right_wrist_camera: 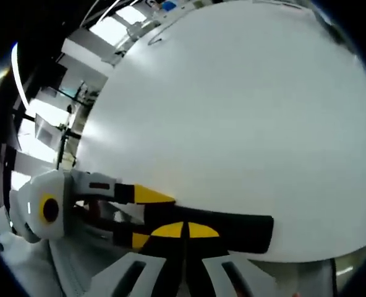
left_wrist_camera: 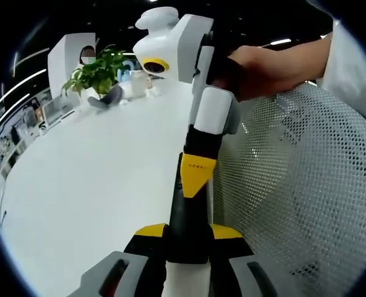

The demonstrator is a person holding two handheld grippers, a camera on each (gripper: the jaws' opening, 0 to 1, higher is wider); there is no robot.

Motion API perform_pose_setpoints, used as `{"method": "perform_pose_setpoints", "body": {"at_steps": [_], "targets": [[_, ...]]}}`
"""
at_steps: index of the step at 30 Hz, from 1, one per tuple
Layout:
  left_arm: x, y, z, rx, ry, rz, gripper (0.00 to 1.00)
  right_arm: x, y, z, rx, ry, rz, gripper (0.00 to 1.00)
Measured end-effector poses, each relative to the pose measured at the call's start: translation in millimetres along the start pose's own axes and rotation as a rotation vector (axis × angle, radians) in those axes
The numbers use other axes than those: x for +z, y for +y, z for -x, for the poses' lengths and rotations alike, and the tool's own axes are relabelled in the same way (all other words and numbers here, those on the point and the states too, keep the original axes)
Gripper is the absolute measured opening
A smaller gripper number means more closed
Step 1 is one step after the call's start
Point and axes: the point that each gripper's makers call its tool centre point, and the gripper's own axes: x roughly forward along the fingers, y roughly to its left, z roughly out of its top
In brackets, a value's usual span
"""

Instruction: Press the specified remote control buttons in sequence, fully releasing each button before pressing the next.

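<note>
A long black remote control (left_wrist_camera: 191, 213) runs up the middle of the left gripper view. My left gripper (left_wrist_camera: 189, 232) is shut on its near end, one yellow tip on each side. My right gripper (left_wrist_camera: 198, 176), held by a person's hand (left_wrist_camera: 263, 65), comes down from the top, and its shut yellow tips rest on the remote's face. In the right gripper view the remote (right_wrist_camera: 245, 232) lies crosswise above the white table (right_wrist_camera: 232, 124). There my right gripper (right_wrist_camera: 184, 230) has its tips together on the remote, and my left gripper (right_wrist_camera: 147, 216) holds the remote from the left. No buttons can be made out.
The white table (left_wrist_camera: 78, 185) stretches away to the left, with a green potted plant (left_wrist_camera: 96, 71) at its far end. A white mesh chair back (left_wrist_camera: 306, 185) stands close on the right. Office shelves and lights (right_wrist_camera: 47, 124) lie beyond the table.
</note>
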Motion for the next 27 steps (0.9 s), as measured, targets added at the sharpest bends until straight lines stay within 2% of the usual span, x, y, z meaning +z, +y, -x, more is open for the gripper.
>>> {"method": "perform_pose_setpoints", "body": {"at_steps": [4, 12, 27], "targets": [[-0.2, 0.2, -0.3, -0.002, -0.001, -0.001, 0.25, -0.3, -0.3, -0.4, 0.003, 0.003, -0.002, 0.00], [-0.2, 0.6, -0.3, -0.003, -0.002, -0.001, 0.25, -0.6, 0.4, -1.7, -0.040, -0.004, 0.082, 0.00], [-0.1, 0.7, 0.0, -0.004, -0.005, 0.003, 0.25, 0.5, -0.1, 0.3, -0.006, -0.002, 0.019, 0.00]]}}
